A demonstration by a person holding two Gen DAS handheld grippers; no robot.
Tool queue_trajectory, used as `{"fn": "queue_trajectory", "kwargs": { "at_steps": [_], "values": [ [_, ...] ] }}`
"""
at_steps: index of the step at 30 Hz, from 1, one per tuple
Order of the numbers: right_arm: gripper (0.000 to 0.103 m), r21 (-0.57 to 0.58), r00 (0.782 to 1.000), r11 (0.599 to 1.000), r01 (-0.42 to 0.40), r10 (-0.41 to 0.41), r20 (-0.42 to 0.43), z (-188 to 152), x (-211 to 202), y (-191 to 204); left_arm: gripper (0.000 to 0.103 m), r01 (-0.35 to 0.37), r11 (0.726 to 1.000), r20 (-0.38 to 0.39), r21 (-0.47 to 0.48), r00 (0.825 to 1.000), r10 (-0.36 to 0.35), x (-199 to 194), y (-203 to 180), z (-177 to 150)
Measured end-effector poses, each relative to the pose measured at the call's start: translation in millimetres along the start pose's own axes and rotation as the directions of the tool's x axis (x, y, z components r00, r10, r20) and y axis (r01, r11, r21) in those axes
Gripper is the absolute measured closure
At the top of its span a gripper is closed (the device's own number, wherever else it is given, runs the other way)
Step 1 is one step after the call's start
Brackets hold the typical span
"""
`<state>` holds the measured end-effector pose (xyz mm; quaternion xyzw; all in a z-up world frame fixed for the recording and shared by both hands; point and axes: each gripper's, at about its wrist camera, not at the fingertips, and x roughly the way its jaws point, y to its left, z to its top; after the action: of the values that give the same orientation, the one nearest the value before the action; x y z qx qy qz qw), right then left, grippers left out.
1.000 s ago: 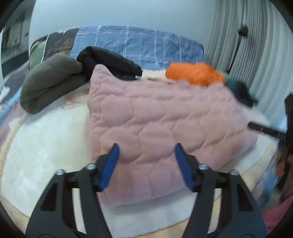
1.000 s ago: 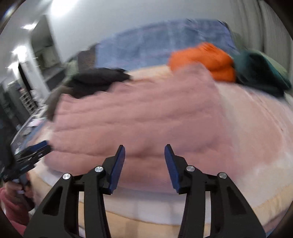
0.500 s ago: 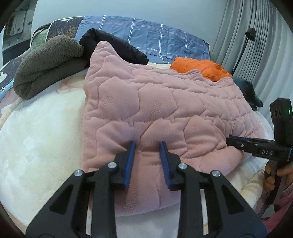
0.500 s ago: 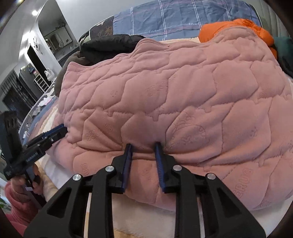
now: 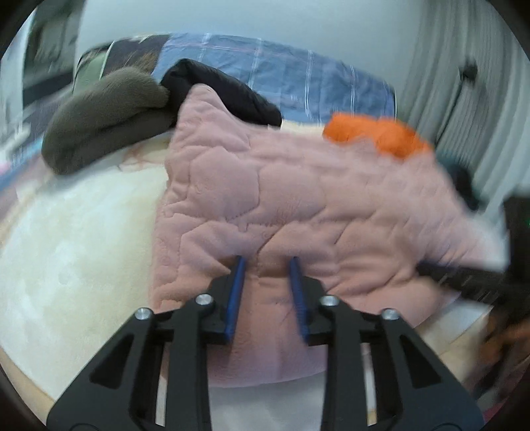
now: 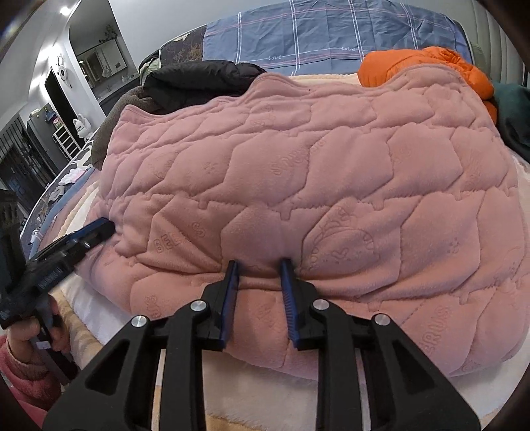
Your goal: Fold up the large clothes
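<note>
A large pink quilted garment lies folded in a thick pad on the bed. My left gripper is shut on a pinch of its near edge, close to the left corner. Further right along the same edge, my right gripper is also shut on a fold, and the cloth bunches between its blue pads. In the right wrist view the left gripper bites the garment's left end, held by a hand in a pink sleeve. The right gripper shows blurred in the left wrist view.
A cream fluffy blanket covers the bed. Behind the pink garment lie an olive-brown fleece, a black jacket, an orange jacket and a teal garment. Blue plaid bedding is at the head. Curtains hang at the right.
Both grippers went from open above the pink garment to shut on its near edge. The right one came forward and down onto it.
</note>
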<state>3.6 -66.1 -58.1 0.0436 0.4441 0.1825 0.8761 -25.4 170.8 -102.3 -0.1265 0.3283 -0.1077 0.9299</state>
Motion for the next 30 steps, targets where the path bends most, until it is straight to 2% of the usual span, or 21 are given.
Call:
{"fn": "queue_trajectory", "kwargs": {
  "at_steps": [1, 2, 5, 7, 9, 10, 11, 12, 13, 14, 16, 20, 22, 24, 27, 30],
  "values": [
    [0.078, -0.012, 1.0, 1.0, -0.007, 0.007, 0.009, 6, -5, 3, 0.09, 0.07, 0.998, 0.018, -0.005, 0.997, -0.069, -7, -1, 8],
    [0.078, -0.028, 0.999, 0.999, -0.016, 0.016, 0.028, 14, -11, 7, 0.09, 0.096, 0.995, 0.039, 0.03, 0.995, -0.097, -12, -5, 14],
    [0.078, -0.104, 0.992, 0.994, 0.024, -0.01, 0.126, 48, -27, 23, 0.09, 0.026, 0.988, 0.121, 0.149, 0.992, -0.044, -20, -20, 38],
    [0.078, -0.114, 0.987, 0.993, 0.038, -0.02, 0.157, 74, -23, 26, 0.089, 0.028, 0.989, 0.112, 0.144, 0.993, -0.045, -7, -18, 54],
    [0.078, -0.071, 0.989, 0.997, 0.031, -0.02, 0.146, 98, -5, 19, 0.087, 0.01, 0.993, 0.072, 0.118, 0.997, -0.019, 13, -11, 64],
    [0.078, -0.051, 0.99, 0.998, 0.034, -0.026, 0.138, 107, 5, 14, 0.087, -0.026, 0.994, 0.038, 0.106, 0.999, 0.022, 29, -5, 66],
    [0.078, -0.04, 0.99, 0.998, 0.051, -0.045, 0.13, 116, 21, 10, 0.086, -0.054, 0.994, -0.006, 0.095, 0.999, 0.054, 44, 1, 63],
    [0.078, -0.046, 0.99, 0.995, 0.086, -0.081, 0.113, 119, 36, 6, 0.086, -0.047, 0.995, -0.043, 0.083, 0.998, 0.051, 59, 8, 58],
    [0.078, -0.058, 0.989, 0.989, 0.135, -0.131, 0.072, 120, 58, 2, 0.086, -0.032, 0.997, -0.041, 0.077, 0.999, 0.035, 67, 12, 53],
    [0.078, -0.059, 0.989, 0.988, 0.144, -0.143, 0.026, 117, 82, -7, 0.085, -0.023, 0.997, -0.029, 0.079, 0.999, 0.025, 67, 14, 49],
    [0.079, -0.036, 0.993, 0.993, 0.109, -0.107, 0.053, 110, 98, -18, 0.085, -0.003, 0.998, -0.017, 0.069, 1.0, 0.004, 64, 16, 47],
    [0.079, -0.073, 0.99, 0.988, 0.139, -0.136, 0.043, 116, 88, -8, 0.085, 0.012, 0.998, -0.016, 0.063, 1.0, -0.011, 66, 19, 46],
    [0.079, -0.036, 0.993, 0.993, 0.117, -0.115, 0.034, 122, 79, -10, 0.085, 0.023, 0.998, -0.014, 0.055, 1.0, -0.022, 64, 20, 45],
    [0.079, -0.005, 0.995, 0.997, 0.075, -0.075, 0.061, 133, 65, -9, 0.085, 0.027, 0.998, -0.008, 0.053, 1.0, -0.027, 63, 20, 44],
    [0.079, -0.042, 0.991, 0.994, 0.105, -0.101, 0.087, 145, 65, -3, 0.085, 0.018, 0.998, -0.006, 0.06, 1.0, -0.018, 65, 18, 46],
    [0.077, -0.026, 0.99, 0.99, 0.136, -0.137, -0.037, 143, 120, -19, 0.085, 0.014, 0.998, -0.001, 0.067, 1.0, -0.014, 64, 16, 46]
  ]
}}
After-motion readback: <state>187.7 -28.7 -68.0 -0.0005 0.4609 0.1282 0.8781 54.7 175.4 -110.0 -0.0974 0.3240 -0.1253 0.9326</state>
